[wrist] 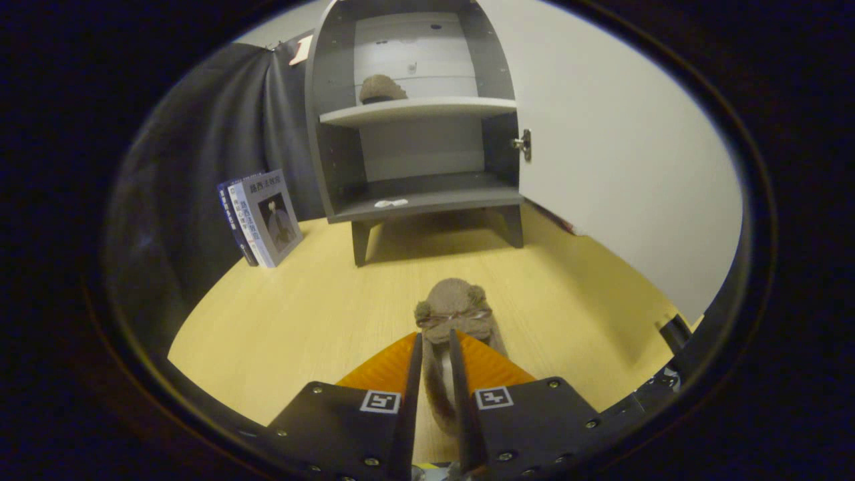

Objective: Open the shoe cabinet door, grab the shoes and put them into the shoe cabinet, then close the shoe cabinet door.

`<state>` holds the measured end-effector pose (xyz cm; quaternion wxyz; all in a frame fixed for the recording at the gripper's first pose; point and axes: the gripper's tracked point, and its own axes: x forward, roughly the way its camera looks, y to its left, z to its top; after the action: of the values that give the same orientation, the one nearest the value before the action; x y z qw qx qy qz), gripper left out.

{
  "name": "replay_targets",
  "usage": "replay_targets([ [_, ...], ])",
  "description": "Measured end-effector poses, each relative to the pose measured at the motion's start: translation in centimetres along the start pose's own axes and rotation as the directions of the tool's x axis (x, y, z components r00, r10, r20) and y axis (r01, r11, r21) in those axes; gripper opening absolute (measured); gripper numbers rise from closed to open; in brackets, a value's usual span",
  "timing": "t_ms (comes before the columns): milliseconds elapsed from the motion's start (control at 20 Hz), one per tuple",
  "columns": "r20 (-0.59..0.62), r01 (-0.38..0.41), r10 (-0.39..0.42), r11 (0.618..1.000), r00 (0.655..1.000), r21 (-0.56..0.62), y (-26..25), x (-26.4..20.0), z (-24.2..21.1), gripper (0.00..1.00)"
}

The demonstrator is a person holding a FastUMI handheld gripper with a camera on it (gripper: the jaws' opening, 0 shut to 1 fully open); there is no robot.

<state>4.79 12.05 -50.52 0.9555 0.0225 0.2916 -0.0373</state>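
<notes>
With the cabinet door open and one shoe shelved beyond, the gripper pinches the second shoe between its fingers, door-closing yet to come.

The slipper's heel is hidden between the tongs, so their grip cannot be told. The small white scrap on the cabinet's bottom shelf is too small to identify.

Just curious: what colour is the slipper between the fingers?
Fuzzy brown slipper, clearest in the gripper view.
</notes>
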Motion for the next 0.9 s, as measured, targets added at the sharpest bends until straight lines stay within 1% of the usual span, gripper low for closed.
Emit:
replay_targets([
  [150, -0.064, -0.010, 0.008, 1.000, 0.998, -0.021, 0.4, 1.8, -1.8, 0.26],
  [300, -0.092, -0.015, 0.009, 0.998, 0.996, -0.062, 0.5, 3.1, -1.9, 0.26],
  [500, -0.196, -0.009, -0.011, 0.995, 0.980, -0.102, 0.2, 5.2, -3.1, 0.26],
  [650, -0.212, -0.021, -0.010, 0.990, 0.977, -0.142, 0.3, 5.7, -3.0, 0.26],
  [800, -0.223, -0.022, -0.014, 0.987, 0.975, -0.158, 0.3, 6.1, -3.0, 0.26],
  [850, -0.217, 0.003, -0.041, 0.986, 0.975, -0.169, -0.2, 6.3, -3.2, 0.26],
  [900, -0.206, 0.009, -0.044, 0.986, 0.978, -0.165, -0.4, 5.1, -2.2, 0.15],
])
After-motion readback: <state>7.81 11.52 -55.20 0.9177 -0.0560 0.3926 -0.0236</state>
